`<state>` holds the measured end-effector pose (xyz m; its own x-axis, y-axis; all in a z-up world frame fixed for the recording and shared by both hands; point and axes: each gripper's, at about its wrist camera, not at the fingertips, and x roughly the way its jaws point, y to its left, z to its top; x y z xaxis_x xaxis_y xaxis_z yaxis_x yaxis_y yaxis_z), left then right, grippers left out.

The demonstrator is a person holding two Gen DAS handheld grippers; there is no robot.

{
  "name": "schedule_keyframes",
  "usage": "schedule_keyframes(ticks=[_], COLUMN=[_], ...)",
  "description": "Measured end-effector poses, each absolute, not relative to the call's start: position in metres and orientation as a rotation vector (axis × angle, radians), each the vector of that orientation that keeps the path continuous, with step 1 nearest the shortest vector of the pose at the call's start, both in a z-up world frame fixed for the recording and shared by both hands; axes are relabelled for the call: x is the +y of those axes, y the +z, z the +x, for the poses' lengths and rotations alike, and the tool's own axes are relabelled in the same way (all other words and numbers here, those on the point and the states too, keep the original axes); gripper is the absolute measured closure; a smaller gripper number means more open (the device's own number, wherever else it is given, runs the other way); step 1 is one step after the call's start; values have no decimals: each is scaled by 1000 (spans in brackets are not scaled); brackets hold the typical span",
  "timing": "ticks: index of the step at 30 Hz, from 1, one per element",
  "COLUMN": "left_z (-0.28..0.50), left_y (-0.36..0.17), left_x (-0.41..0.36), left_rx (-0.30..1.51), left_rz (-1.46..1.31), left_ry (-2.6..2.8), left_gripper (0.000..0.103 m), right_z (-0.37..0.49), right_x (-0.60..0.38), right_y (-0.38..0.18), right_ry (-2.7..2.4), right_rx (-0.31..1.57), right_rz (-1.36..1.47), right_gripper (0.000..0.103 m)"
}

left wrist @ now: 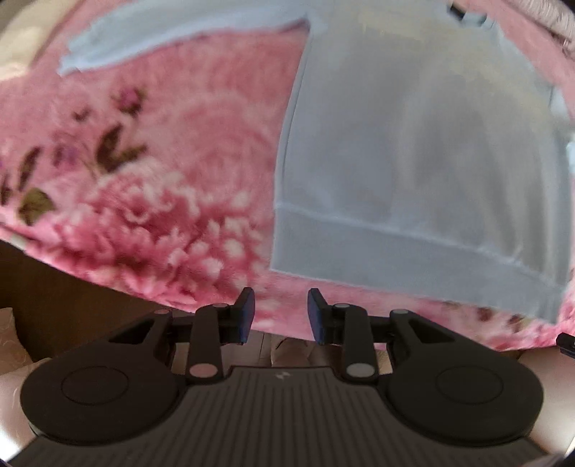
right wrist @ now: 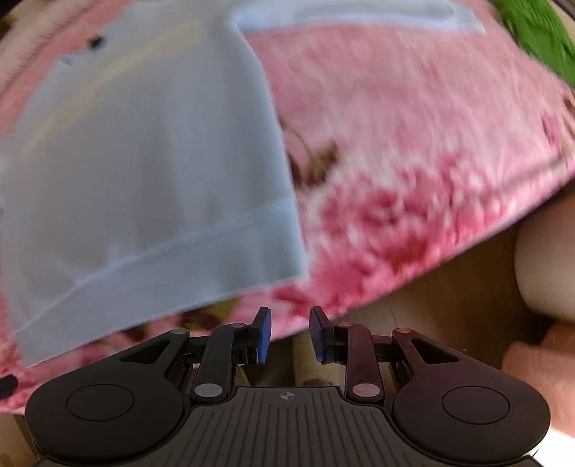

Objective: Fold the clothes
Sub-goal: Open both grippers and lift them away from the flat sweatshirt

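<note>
A pale blue long-sleeved top [left wrist: 413,151] lies flat on a pink floral blanket [left wrist: 172,172], its ribbed hem toward me and one sleeve [left wrist: 172,39] stretched out to the left. My left gripper [left wrist: 281,316] is open and empty, just short of the blanket's near edge, left of the hem's corner. In the right wrist view the same top [right wrist: 143,161] lies left of centre, its other sleeve [right wrist: 352,18] reaching right. My right gripper [right wrist: 289,334] is open and empty at the blanket edge, right of the hem's corner.
The pink blanket [right wrist: 413,143] drops off at its near edge onto brown wooden floor [right wrist: 449,305]. A green cloth [right wrist: 535,32] lies at the far right. A pale rounded object [right wrist: 546,262] stands on the right. The other gripper's tip [left wrist: 566,343] shows at the right edge.
</note>
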<state>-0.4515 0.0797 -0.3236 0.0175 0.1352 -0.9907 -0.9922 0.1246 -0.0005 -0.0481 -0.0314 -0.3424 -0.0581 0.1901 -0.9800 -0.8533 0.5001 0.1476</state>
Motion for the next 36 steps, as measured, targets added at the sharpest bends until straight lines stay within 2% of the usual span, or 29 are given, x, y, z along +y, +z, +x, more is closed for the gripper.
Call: schedule_keyframes(ticks=[7, 13, 24, 36], left_z=[-396, -361, -339, -338], left_y=[-232, -189, -171, -170], left_x=[70, 41, -3, -21], left_rx=[1012, 961, 971, 1010], left_rz=[-929, -870, -820, -822], left_ry=[1219, 1229, 1246, 1249], left_gripper=[70, 70, 70, 69], right_z=[-41, -33, -10, -7], right_x=[6, 5, -26, -47], right_y=[-262, -222, -197, -205], right_ry=[1210, 1319, 1376, 1352], right_rx=[1278, 1161, 1187, 1248], right_rz=[-581, -609, -616, -760], right_gripper=[75, 74, 74, 70])
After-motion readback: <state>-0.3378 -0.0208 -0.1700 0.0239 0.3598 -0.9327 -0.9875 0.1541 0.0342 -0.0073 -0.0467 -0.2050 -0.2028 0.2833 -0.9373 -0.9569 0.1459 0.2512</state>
